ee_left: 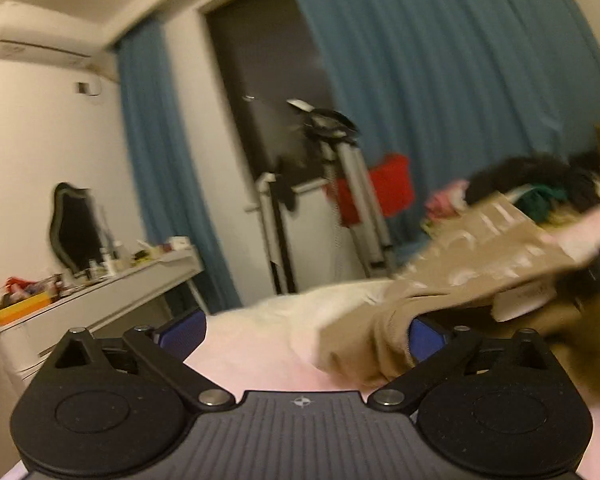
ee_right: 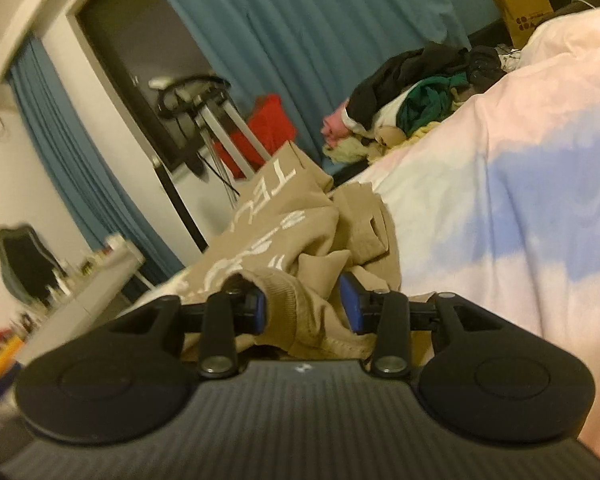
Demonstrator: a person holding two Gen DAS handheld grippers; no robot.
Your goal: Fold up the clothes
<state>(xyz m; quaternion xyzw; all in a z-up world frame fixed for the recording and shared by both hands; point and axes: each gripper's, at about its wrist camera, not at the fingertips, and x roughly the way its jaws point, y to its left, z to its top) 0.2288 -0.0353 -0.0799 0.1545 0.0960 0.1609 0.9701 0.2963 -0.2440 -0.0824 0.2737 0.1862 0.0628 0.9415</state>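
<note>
Right tool (ee_right: pixel 303 308) half-closed on tan garment (ee_right: pixel 284 224)

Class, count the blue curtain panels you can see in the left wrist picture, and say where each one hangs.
2. A narrow blue fabric curtain panel hangs left of the dark doorway; a wide blue fabric curtain panel hangs to its right. More may lie outside view.

This is a home bedroom: a bed (ee_right: pixel 520 184) under a soft pink, white and blue cover, with a heap of unfolded clothes (ee_right: pixel 412 96) at its far side. Teal curtains (ee_left: pixel 440 80) hang along the wall and an air conditioner (ee_left: pixel 48 46) sits near the ceiling. A white dressing table (ee_left: pixel 100 296) cluttered with small bottles carries a dark-framed mirror (ee_left: pixel 74 226).
</note>
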